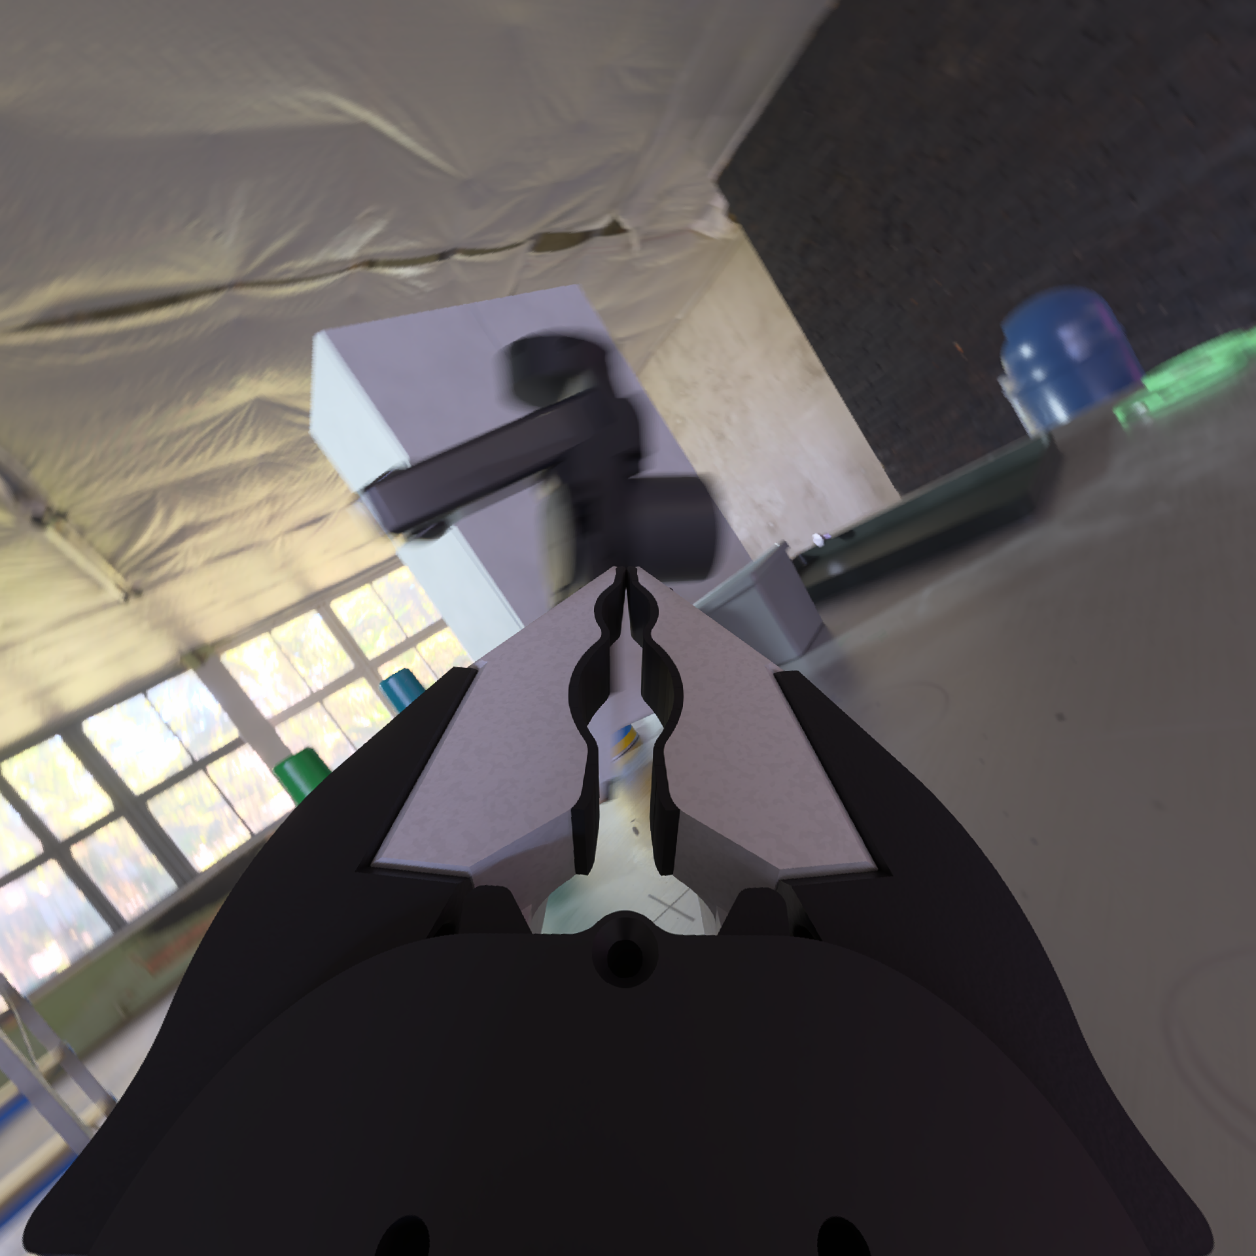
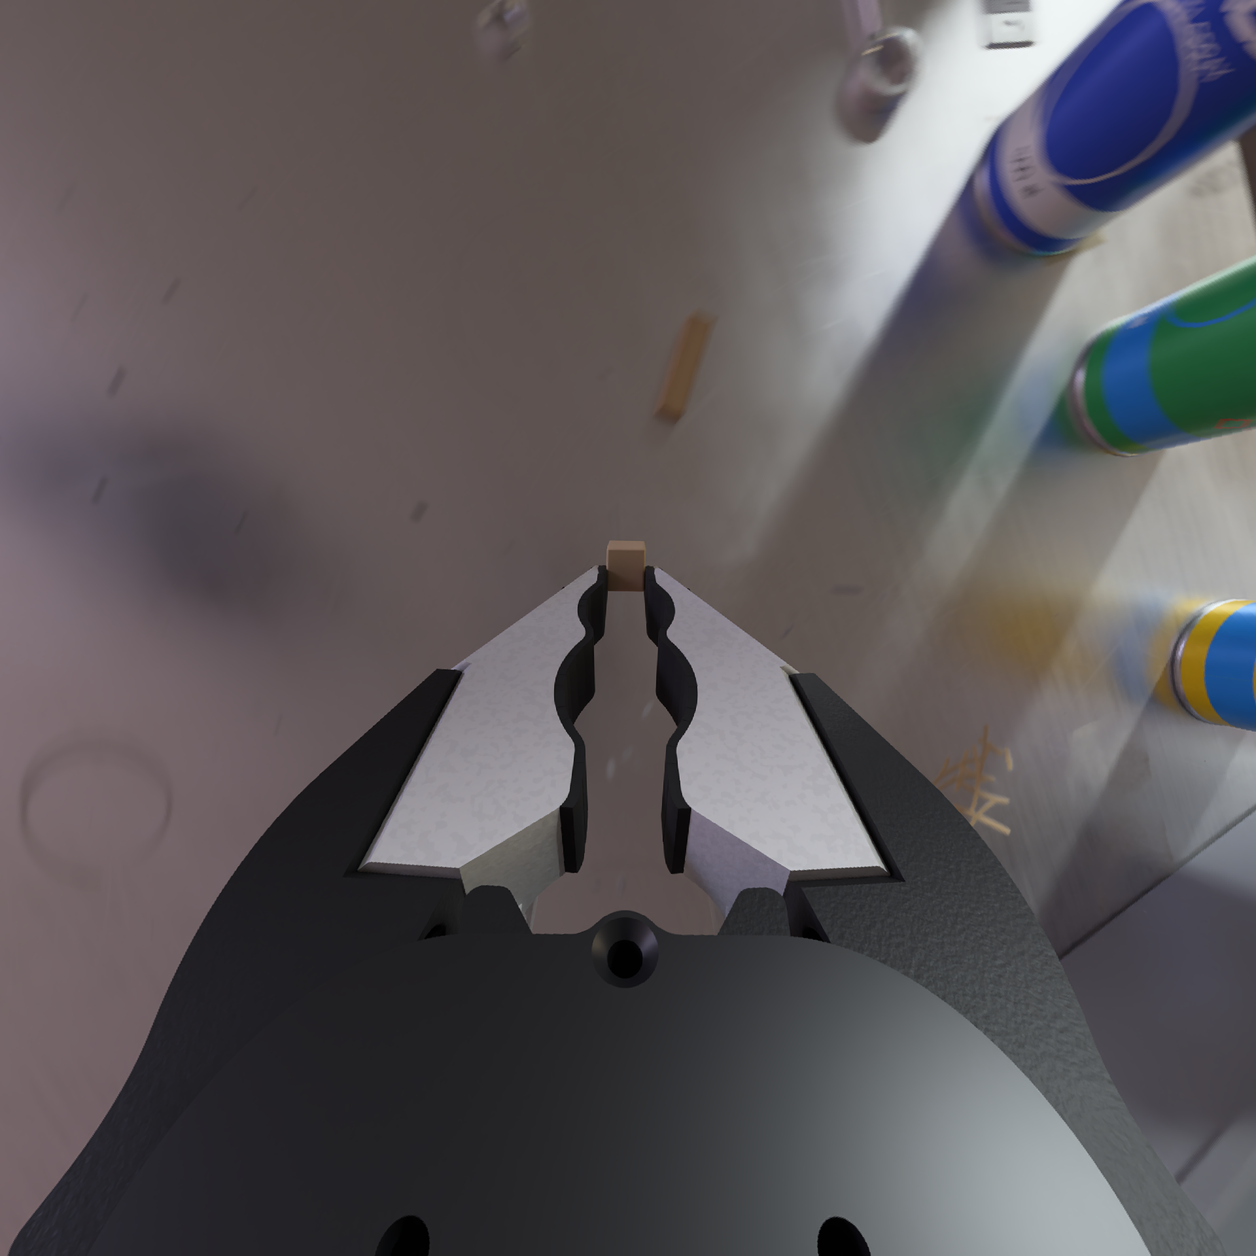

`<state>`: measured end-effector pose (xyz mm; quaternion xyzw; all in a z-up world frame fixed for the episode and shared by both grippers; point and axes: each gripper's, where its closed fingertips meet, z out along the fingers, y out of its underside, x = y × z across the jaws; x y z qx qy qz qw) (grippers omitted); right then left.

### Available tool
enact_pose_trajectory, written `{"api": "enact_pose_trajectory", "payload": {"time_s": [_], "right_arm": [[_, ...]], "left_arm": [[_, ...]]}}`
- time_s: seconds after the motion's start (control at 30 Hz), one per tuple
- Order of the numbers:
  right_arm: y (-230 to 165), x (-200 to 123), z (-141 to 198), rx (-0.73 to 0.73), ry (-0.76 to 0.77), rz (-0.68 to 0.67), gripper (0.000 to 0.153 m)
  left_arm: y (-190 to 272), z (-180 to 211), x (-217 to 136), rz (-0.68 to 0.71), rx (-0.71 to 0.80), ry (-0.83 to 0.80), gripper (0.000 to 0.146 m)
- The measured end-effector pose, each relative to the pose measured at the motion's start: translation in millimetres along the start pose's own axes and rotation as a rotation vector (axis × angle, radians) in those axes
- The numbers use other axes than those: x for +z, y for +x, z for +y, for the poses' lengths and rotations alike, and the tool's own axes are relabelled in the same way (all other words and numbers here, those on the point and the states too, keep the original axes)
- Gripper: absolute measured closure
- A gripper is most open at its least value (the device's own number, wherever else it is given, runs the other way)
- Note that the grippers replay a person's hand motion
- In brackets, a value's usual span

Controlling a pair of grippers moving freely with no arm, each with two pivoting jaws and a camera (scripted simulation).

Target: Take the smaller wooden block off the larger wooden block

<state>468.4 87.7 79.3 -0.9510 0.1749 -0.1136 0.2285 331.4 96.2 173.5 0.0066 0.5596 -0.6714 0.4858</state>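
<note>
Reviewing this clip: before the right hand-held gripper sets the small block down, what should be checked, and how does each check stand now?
1. Smaller wooden block pinched at the tips of the right hand-held gripper: ok.
2. Block clear of the larger wooden block, which lies apart on the grey table: ok.
3. Grip depth: only at the fingertips, shallow: not ok.
4. Bare table around the held block for a set-down: ok.
5. Cans at the right keep clear: ok.
6. Left hand-held gripper shut, empty, pointing away from the blocks: ok.
</note>
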Motion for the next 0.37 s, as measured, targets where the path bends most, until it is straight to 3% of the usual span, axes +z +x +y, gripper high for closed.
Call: {"api": "enact_pose_trajectory", "payload": {"time_s": [0.17,0.27,0.37], "right_arm": [[-106.5,-39.7,69.0,-0.383,0.042,-0.252,0.142],[-160.8,-35.5,89.1,-0.512,0.023,-0.314,0.142],[-186.5,-25.8,92.4,-0.562,0.013,-0.328,0.142]], "left_arm": [[-30.0,0.9,-4.6,-0.077,-0.203,0.019,0.146],[-23.0,1.0,-2.7,-0.048,-0.181,0.013,0.146],[-12.1,1.7,-0.4,-0.004,-0.136,-0.002,0.146]]}}
